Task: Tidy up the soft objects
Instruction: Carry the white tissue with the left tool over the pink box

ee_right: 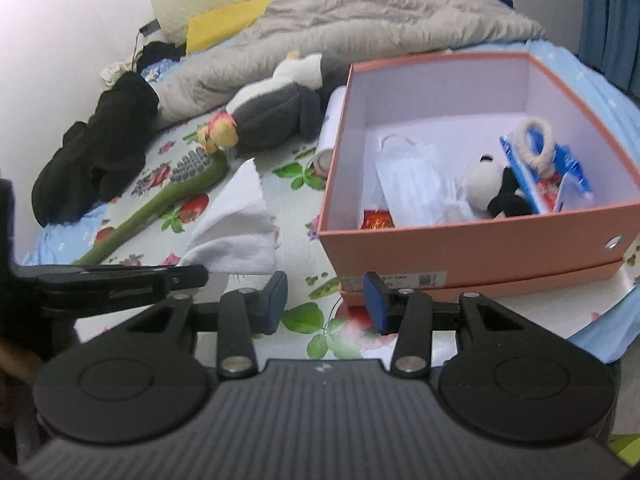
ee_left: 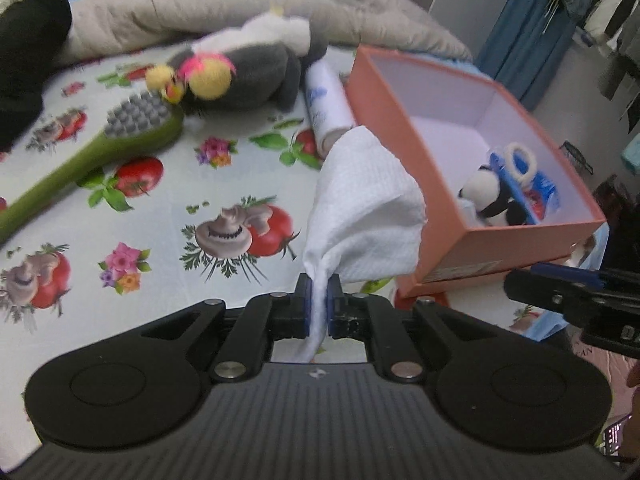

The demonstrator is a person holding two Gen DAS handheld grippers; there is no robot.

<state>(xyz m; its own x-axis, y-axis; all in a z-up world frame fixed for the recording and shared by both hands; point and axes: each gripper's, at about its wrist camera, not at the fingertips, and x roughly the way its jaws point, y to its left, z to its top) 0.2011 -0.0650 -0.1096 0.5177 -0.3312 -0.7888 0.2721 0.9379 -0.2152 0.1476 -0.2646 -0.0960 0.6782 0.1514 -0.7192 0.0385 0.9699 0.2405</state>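
Note:
My left gripper (ee_left: pixel 319 304) is shut on a white cloth (ee_left: pixel 364 208) and holds it up above the bed, left of the pink box (ee_left: pixel 516 248). The cloth also shows in the right wrist view (ee_right: pixel 236 224). My right gripper (ee_right: pixel 326 300) is open and empty, low in front of the pink box (ee_right: pixel 472 248). In the box lie a small panda toy (ee_right: pixel 496 188), a white face mask (ee_right: pixel 412 180), a blue packet (ee_right: pixel 560 168) and a red item (ee_right: pixel 376 220). A grey and white plush toy (ee_left: pixel 248 68) lies on the bed behind.
A green long-handled brush (ee_left: pixel 100 148) lies on the flowered sheet (ee_left: pixel 160 240). A white tube (ee_left: pixel 324 108) lies beside the box. A black garment (ee_right: pixel 96 148) and a grey blanket (ee_right: pixel 360 20) are further back. Clothes hang at the far right.

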